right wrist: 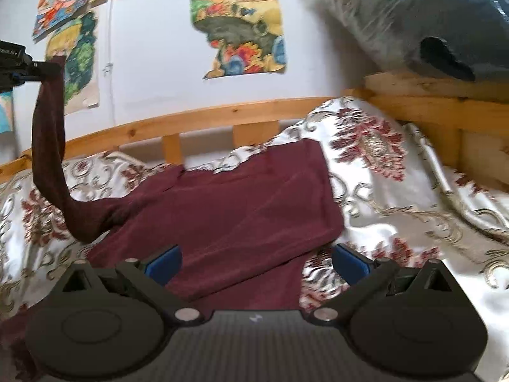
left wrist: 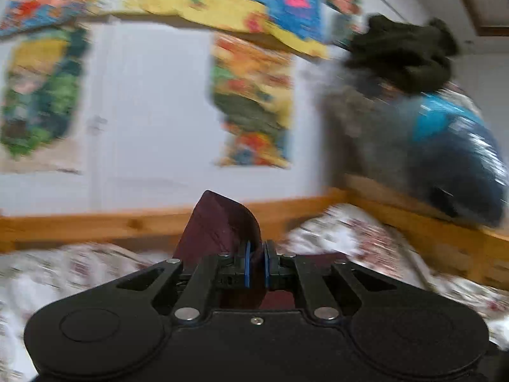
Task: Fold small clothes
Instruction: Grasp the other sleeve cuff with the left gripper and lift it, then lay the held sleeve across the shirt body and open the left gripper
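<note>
A maroon garment (right wrist: pixel 229 210) lies spread on the patterned bedspread (right wrist: pixel 397 197). My left gripper (left wrist: pixel 257 264) is shut on its sleeve (left wrist: pixel 219 222), whose end sticks up past the blue pads. In the right wrist view the left gripper (right wrist: pixel 19 63) shows at the far left, holding the sleeve (right wrist: pixel 51 146) stretched high above the bed. My right gripper (right wrist: pixel 256 261) is open, low over the near edge of the garment, with its blue pads (right wrist: pixel 163 262) on either side of the cloth.
A wooden bed rail (right wrist: pixel 222 117) runs along the white wall with colourful posters (right wrist: pixel 237 25). A wooden headboard (right wrist: pixel 445 102) at right carries a plastic-wrapped dark bundle (right wrist: pixel 445 22) and dark clothing (left wrist: pixel 404 54).
</note>
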`<state>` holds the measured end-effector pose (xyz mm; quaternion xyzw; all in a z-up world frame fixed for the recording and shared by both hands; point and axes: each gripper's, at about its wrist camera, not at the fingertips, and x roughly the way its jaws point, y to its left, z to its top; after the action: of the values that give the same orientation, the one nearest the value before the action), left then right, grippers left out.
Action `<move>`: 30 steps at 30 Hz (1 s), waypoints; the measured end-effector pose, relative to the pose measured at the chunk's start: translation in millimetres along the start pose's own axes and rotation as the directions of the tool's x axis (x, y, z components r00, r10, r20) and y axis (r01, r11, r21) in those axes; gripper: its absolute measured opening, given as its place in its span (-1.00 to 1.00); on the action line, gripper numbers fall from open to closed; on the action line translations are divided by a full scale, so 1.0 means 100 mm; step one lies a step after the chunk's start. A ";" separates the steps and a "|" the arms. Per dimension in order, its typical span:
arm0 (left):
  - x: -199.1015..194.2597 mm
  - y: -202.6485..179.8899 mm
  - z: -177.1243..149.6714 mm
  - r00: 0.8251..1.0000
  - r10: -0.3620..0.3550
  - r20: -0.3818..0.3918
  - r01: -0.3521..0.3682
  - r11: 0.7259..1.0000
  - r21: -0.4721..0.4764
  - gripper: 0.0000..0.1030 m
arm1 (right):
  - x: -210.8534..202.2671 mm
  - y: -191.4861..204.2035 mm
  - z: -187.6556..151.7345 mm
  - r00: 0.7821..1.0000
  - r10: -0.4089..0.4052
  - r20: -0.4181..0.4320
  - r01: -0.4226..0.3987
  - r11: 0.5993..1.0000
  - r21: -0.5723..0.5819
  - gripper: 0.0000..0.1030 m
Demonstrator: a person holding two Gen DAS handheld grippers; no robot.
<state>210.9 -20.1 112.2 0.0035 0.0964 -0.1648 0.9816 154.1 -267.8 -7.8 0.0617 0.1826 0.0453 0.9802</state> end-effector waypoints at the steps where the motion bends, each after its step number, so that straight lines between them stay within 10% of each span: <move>1: 0.07 -0.12 -0.08 0.999 -0.038 -0.020 0.038 0.999 -0.002 -0.85 | 0.00 -0.03 0.01 1.000 -0.011 0.004 0.011 1.000 0.006 1.00; 17: 0.48 -1.03 -1.13 0.924 -0.229 -0.306 0.234 0.972 -0.022 -0.79 | 0.02 -0.53 0.16 0.988 -0.148 0.044 0.143 0.984 0.105 1.00; 25: 0.46 -0.81 -1.20 0.894 -0.276 -0.352 0.235 0.960 -0.155 0.08 | 0.05 -0.57 0.14 0.991 -0.127 0.034 0.122 0.985 0.122 1.00; 30: 0.30 -0.56 -1.10 0.920 -0.224 -0.322 0.179 0.970 -0.165 0.40 | 0.11 -0.50 0.11 0.998 0.058 0.010 -0.059 0.992 0.113 1.00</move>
<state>200.0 -78.3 0.0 -0.0433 0.2742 -0.2553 0.9262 171.8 -316.8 -8.5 0.1228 0.1797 0.0634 0.9740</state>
